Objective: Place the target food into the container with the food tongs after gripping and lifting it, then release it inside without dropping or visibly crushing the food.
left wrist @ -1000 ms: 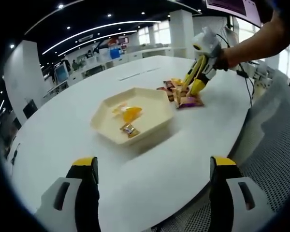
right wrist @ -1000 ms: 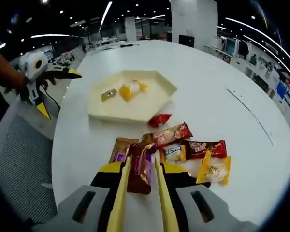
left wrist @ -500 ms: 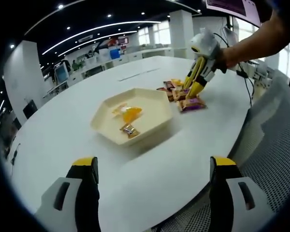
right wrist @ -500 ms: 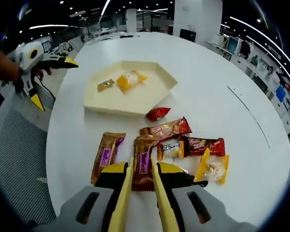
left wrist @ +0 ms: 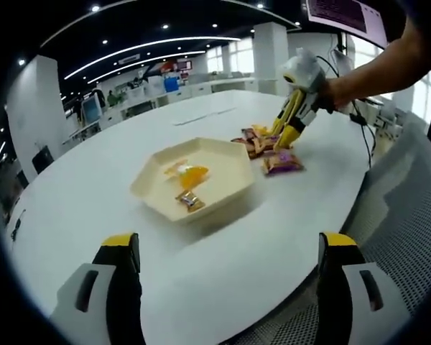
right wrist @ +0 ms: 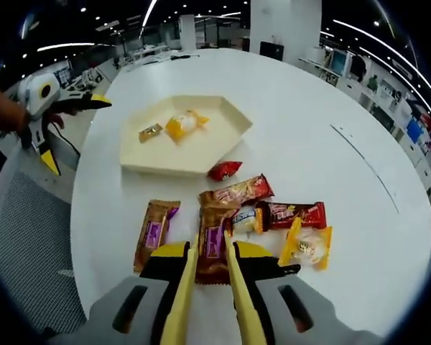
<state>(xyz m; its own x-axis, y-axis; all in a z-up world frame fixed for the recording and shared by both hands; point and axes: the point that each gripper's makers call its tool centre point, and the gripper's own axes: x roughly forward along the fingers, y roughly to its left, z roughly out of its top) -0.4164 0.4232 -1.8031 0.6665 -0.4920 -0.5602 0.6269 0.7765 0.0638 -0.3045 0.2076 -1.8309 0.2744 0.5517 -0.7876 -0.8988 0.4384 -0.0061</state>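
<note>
— Where's the snack you're after, measured from the tray?

— The brown wrapped snack bar (right wrist: 213, 244) lies on the white table (right wrist: 359, 93), on my side of the cream hexagonal tray (right wrist: 184, 154), with the small red candy (right wrist: 223, 170) and a reddish-brown bar (right wrist: 235, 192) between them. My right gripper (right wrist: 207, 269) has its yellow tongs either side of the bar's near end, close in on it. I judge them snug on the wrapper, though I cannot tell if it is off the table.

— Which way does it run?

— Its long axis points away from me toward the tray, in line with my tongs. So the carry is straight ahead, over the red candy and across the tray's near wall.

— And your other claw?

— My left gripper (left wrist: 226, 287) is on the far side of the tray from the snacks, jaws wide apart, gripping nothing. In its view my right one shows beyond the tray, over the pile. The right is plainly nearer the bar.

— What's in the tray?

— An orange-wrapped piece (right wrist: 182, 124) and a small gold candy (right wrist: 150, 132), both toward its far side. The near part is bare; I'd let go there.
</note>
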